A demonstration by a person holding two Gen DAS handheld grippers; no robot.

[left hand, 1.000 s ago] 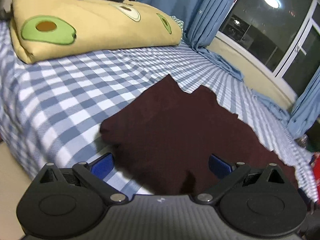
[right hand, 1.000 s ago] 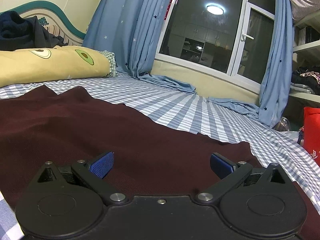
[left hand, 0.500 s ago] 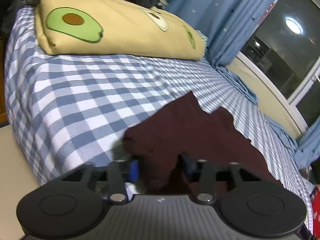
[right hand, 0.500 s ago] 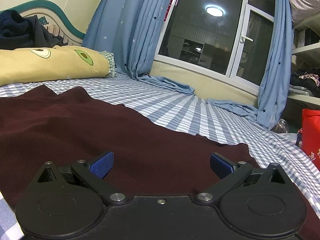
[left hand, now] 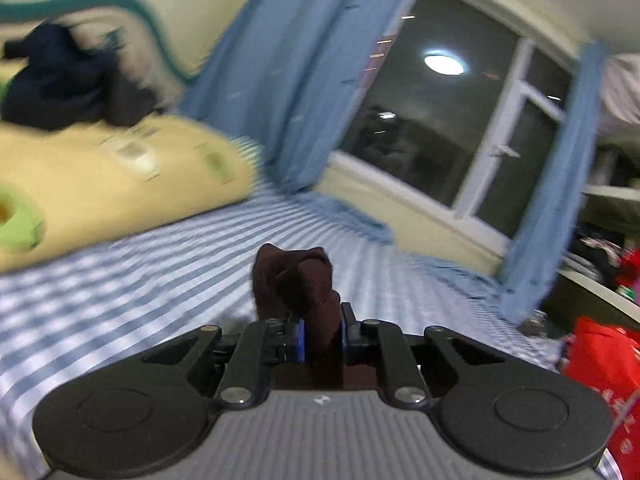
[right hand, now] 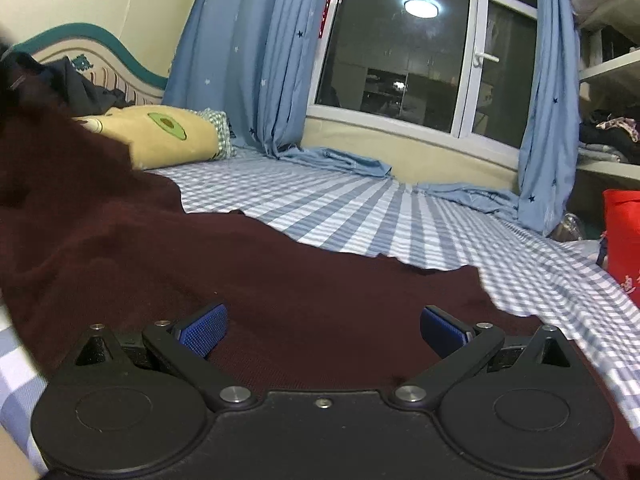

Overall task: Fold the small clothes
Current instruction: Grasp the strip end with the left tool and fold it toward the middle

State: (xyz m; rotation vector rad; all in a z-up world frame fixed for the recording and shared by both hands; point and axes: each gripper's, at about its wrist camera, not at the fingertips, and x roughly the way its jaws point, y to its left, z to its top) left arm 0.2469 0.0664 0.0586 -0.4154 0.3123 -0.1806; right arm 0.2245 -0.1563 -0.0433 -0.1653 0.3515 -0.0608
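A dark maroon garment [right hand: 248,280] lies on the blue-and-white checked bed sheet [right hand: 360,216]. My left gripper [left hand: 320,334] is shut on a bunched edge of the maroon garment [left hand: 296,284] and holds it lifted above the bed; the view is blurred by motion. In the right wrist view the garment's left side rises up toward the upper left. My right gripper [right hand: 324,328] is open, low over the flat part of the garment, with nothing between its blue pads [right hand: 202,328].
A yellow avocado-print pillow [right hand: 160,136] with dark clothes [left hand: 68,80] on it lies at the bed's head. Blue curtains [right hand: 248,60] and a window [right hand: 400,52] stand behind the bed. A red bag [right hand: 624,236] is at the right.
My left gripper closed on the garment's near edge and lifted it, swinging up and to the right. The garment's left side now rises off the bed. My right gripper stayed open in place.
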